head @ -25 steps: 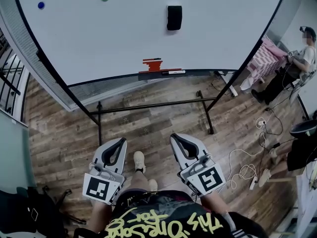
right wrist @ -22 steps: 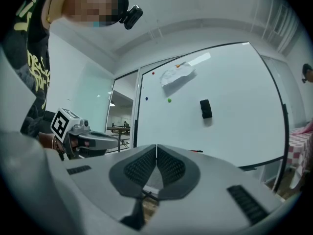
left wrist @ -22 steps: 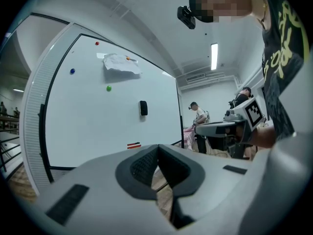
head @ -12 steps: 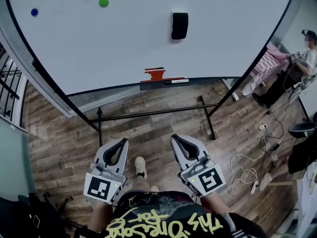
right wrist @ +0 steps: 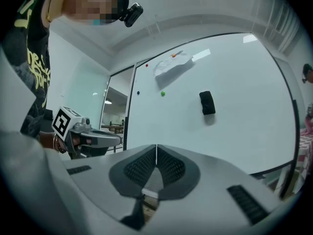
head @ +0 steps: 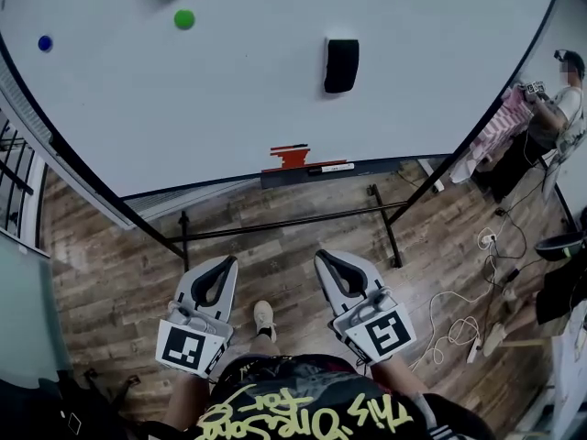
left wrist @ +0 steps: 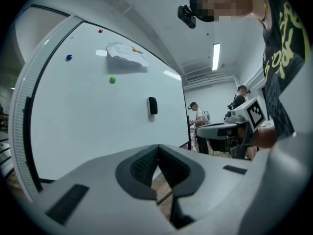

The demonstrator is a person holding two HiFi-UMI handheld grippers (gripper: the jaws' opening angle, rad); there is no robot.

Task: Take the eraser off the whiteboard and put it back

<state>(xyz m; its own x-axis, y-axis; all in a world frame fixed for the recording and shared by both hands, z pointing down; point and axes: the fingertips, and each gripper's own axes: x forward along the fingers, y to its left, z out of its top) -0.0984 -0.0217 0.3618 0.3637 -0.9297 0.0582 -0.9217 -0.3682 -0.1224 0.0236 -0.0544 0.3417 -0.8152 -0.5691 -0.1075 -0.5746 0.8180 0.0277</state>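
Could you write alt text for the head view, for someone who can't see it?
A black rectangular eraser clings to a large white whiteboard on a black-framed stand. Below, a person holds grey left tongs and grey right tongs, both shut and empty, over wood-plank flooring, well short of the board.

Floor (head: 275,246): dark wood-effect planks, with white cables (head: 451,320) lying loose at the right. Ceiling (left wrist: 161,23): white, one strip light (left wrist: 215,56) lit. Pale green wall (head: 23,328) at the left, black railing (head: 14,168) beside it; a person (head: 561,99) is at the far right.
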